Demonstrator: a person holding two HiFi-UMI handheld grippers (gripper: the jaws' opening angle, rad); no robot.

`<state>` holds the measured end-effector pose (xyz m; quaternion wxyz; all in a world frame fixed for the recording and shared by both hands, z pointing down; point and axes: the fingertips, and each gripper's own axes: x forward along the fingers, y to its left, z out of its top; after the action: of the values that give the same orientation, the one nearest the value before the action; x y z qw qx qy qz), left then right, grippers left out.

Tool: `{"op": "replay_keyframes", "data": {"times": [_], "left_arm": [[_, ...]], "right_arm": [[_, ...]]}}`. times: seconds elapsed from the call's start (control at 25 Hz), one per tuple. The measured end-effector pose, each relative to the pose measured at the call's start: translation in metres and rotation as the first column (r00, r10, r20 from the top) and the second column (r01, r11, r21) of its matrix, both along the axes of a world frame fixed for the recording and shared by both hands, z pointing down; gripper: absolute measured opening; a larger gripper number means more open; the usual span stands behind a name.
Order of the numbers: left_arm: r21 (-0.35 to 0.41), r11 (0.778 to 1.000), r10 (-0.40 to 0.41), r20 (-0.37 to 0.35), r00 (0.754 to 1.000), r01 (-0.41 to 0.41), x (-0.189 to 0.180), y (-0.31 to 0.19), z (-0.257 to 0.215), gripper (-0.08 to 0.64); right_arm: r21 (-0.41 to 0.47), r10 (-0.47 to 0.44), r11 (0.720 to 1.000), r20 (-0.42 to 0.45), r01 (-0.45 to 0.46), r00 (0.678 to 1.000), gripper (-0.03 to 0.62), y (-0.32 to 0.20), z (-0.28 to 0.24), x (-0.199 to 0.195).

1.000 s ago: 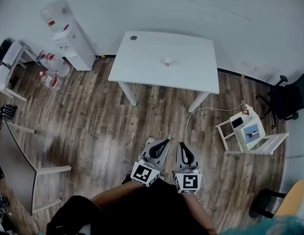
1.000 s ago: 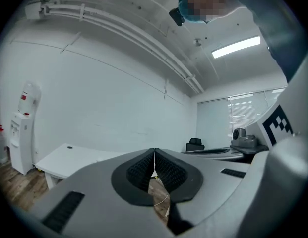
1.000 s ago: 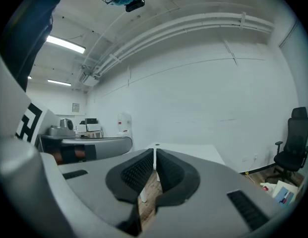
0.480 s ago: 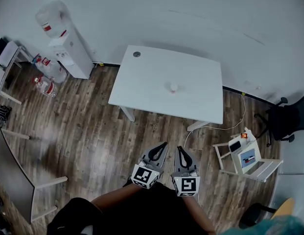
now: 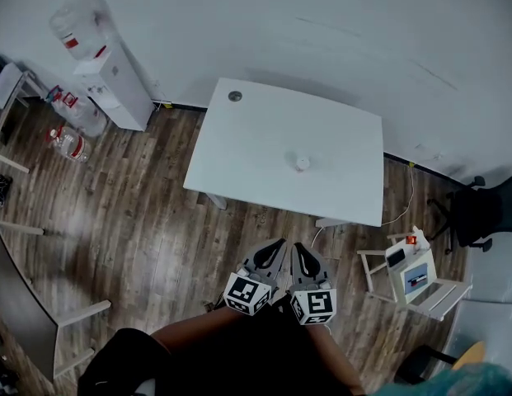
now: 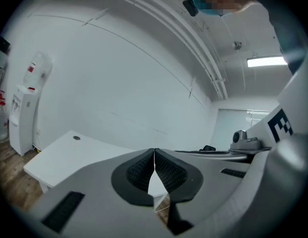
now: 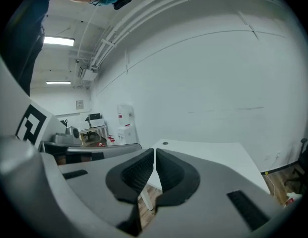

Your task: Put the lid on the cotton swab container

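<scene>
Open wood floor (image 5: 157, 213) ahead, white table (image 5: 256, 143) beyond

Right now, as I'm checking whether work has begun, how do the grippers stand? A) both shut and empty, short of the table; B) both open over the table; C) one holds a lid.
A: left gripper and right gripper have jaws together, nothing between, above the floor short of the white table.

White wall (image 5: 338, 31). Dark wood-plank floor (image 5: 148, 221). White table (image 5: 239, 155) near far wall. Water cooler (image 5: 107, 68) in left corner, spare bottles (image 5: 70, 143) on floor beside it. Black office chair (image 5: 478, 213) at right, small white stand (image 5: 441, 294) near it. 2 ceiling strip lights (image 7: 59, 41) lit.
</scene>
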<state>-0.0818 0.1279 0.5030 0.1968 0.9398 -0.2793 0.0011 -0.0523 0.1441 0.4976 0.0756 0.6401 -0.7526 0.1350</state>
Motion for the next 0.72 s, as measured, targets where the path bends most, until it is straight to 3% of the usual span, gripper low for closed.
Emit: {"op": "replay_keyframes", "data": {"times": [0.4, 0.52, 0.72], "left_arm": [[0.084, 0.992, -0.099, 0.049, 0.994, 0.094, -0.020, -0.052, -0.010, 0.014], [0.122, 0.987, -0.113, 0.056, 0.992, 0.106, -0.015, -0.070, -0.012, 0.014], [0.101, 0.984, -0.148, 0.040, 0.988, 0.143, 0.011, -0.105, 0.006, 0.014]], "right_arm": [[0.058, 0.036, 0.998, 0.040, -0.038, 0.999, 0.034, -0.048, -0.018, 0.030], [0.076, 0.022, 0.997, 0.028, -0.024, 0.999, 0.034, -0.065, -0.016, 0.035], [0.081, -0.022, 0.997, 0.020, 0.020, 1.000, 0.034, -0.105, -0.008, 0.062]]}}
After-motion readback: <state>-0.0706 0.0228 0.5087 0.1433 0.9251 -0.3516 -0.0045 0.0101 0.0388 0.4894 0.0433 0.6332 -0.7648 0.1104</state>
